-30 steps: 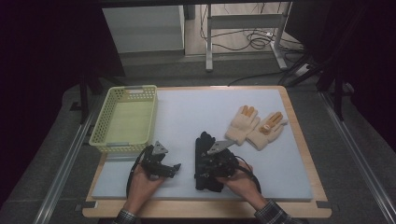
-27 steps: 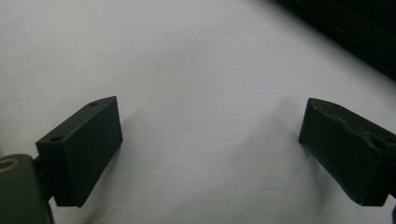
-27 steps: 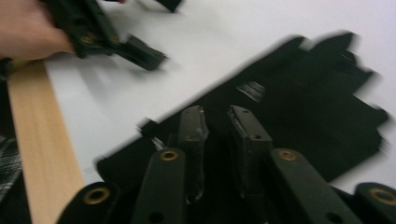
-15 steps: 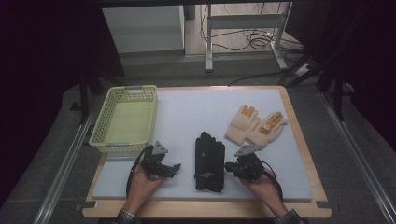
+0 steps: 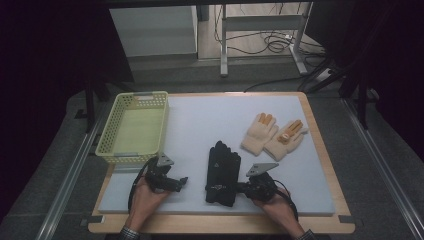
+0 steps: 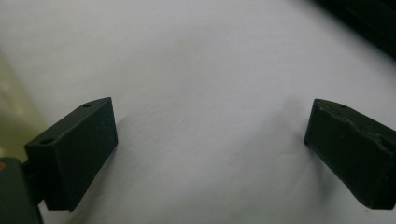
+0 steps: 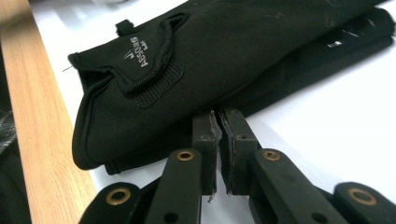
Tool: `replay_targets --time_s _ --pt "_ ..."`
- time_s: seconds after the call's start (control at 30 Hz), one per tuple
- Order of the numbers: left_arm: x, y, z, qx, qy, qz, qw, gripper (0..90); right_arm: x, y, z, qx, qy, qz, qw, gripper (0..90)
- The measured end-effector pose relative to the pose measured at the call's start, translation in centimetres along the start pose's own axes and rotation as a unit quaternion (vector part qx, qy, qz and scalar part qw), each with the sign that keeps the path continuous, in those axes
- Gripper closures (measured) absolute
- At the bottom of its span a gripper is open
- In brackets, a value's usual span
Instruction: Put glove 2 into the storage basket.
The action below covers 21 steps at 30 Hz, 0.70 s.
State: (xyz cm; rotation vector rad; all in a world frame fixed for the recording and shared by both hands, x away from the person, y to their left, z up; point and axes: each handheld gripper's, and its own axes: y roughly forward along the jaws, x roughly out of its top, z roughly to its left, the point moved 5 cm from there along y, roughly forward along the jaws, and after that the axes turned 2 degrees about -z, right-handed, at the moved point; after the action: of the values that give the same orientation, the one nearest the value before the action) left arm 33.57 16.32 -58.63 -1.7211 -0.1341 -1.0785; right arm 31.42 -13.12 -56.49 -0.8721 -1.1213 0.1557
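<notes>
Nearest you, bottom of the high view, both your hands are on the mat w/ the grippers lying low. Your right gripper (image 5: 241,189) sits at the near right edge of the black gloves (image 5: 223,172), pointing left at the cuff end. From up there you can't read its jaws, too small & dark. The right gripper view settles it: jaws have just been closing & now stand pressed together, pads nearly touching, nothing between them; the tips sit right at the gloves' (image 7: 224,60) lower edge, touching or a hair off, can't tell which. That view also gives you what the high one doesn't: the gloves are a stacked pair, one on top of the other, w/ a hook-and-loop strap & white logo on the cuff, cuff end just beside the wooden table edge (image 7: 42,154). Your left gripper (image 5: 181,181) is well apart from the gloves, on bare mat (image 5: 200,125), just near of the yellow-green basket (image 5: 134,129). The left gripper view shows its jaws spread wide, released, grey-white mat between them, a pale yellowish blur at the left border that may be the basket, & a dark blur in the far right corner that's prob. the gloves. Farther out, only the high view carries it: cream knit gloves (image 5: 274,134) w/ orange fingertips lie side by side right of centre, well beyond the black pair. Beyond the table, grey floor & cables (image 5: 260,42).
</notes>
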Motion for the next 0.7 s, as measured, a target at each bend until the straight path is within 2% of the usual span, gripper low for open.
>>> replay_targets --time_s 0.13,0.27,0.7 --pt "-0.4 -0.3 0.6 -0.003 0.0 0.0 1.0 1.9 0.5 0.7 0.5 0.002 -0.009 0.0 1.0 83.5" --pt "-0.5 -0.4 0.7 -0.008 0.006 -0.003 0.9999 2.1 1.2 1.7 0.9 0.002 -0.017 -0.001 0.9999 83.5" --pt "-0.5 -0.4 0.7 -0.008 0.005 -0.003 0.9999 1.9 3.4 4.5 1.5 -0.003 -0.026 -0.005 0.9996 83.2"
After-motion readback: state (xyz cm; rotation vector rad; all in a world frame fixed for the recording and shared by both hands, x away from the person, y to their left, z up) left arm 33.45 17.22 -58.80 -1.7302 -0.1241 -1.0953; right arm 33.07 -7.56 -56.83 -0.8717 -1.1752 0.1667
